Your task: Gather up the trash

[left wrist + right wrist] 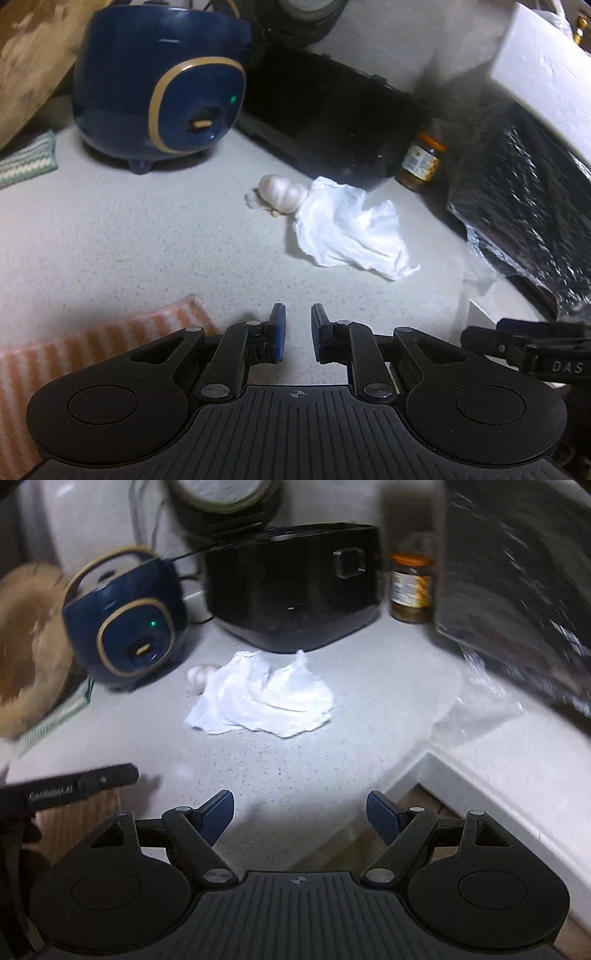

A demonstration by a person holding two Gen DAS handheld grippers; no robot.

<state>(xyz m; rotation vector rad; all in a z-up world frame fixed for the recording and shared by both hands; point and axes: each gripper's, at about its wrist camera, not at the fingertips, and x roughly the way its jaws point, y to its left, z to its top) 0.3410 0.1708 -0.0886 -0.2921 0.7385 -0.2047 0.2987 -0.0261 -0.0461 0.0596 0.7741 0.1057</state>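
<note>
Left gripper hangs with jaws narrowly parted and nothing between them, the crumpled tissue lies on the counter at one o'clock from it, touching the garlic bulb, and right gripper gapes wide, empty.

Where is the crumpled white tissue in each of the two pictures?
Left wrist view: the white tissue lies on the counter right of centre, its corner against the garlic bulb.
Right wrist view: the tissue lies near the middle, in front of the black cooker.
Shared landmark: the blue cooker with the green light, left of the tissue in both.
</note>
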